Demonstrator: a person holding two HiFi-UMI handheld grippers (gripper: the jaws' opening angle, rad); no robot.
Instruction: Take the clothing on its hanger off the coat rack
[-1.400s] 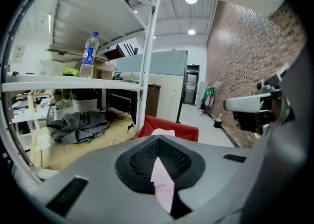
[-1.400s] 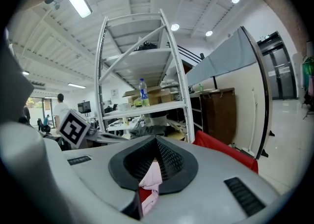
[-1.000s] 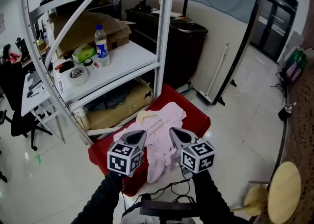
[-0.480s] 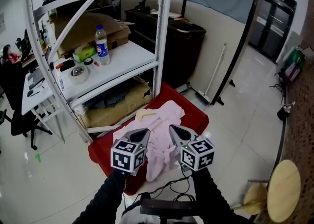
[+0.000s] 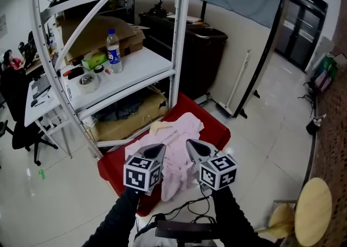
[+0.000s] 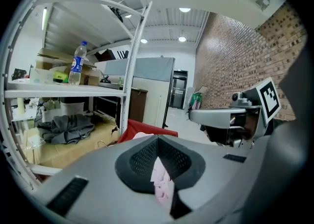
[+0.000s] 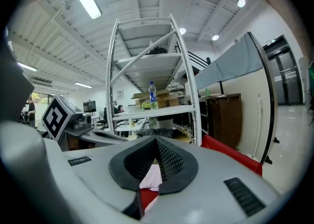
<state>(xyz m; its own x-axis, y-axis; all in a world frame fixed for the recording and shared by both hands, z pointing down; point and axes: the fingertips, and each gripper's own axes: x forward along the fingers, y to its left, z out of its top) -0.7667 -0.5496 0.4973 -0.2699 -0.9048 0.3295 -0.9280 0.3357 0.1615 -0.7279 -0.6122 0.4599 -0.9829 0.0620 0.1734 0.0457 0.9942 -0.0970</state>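
The left hand-held gripper [image 5: 156, 147] is fully closed: in its own view the two dark pads meet at the tips [image 6: 157, 139] with nothing pinched between them. The bit of pink showing in the gap lower down is just the clothing lying on the floor beyond. Same deal on the right hand-held gripper [image 5: 190, 143], where the jaws are pressed together at the tips [image 7: 156, 142] and it's holding nothing. Both are held out side by side in front of the person, close together but not touching, marker cubes facing the head camera.

The pink clothing [image 5: 181, 132] isn't on the rack at all. It's spread in a rumpled heap on a red mat [image 5: 217, 128] on the floor, right below the two grippers in the head view. Its pale wooden hanger [image 5: 162, 128] pokes out at the end nearest the rack.

The white rack [image 5: 180, 34] stands just behind the mat. Its middle shelf carries a water bottle [image 5: 113, 51], a roll of tape [image 5: 87, 82] and a cardboard box [image 5: 92, 32], and there's some grey fabric [image 5: 122, 111] bundled on the lower shelf.

A black cabinet [image 5: 195, 51] sits behind the rack. There's an office chair [image 5: 16, 116] off to the left and a round wooden stool [image 5: 312, 210] near the bottom right corner.
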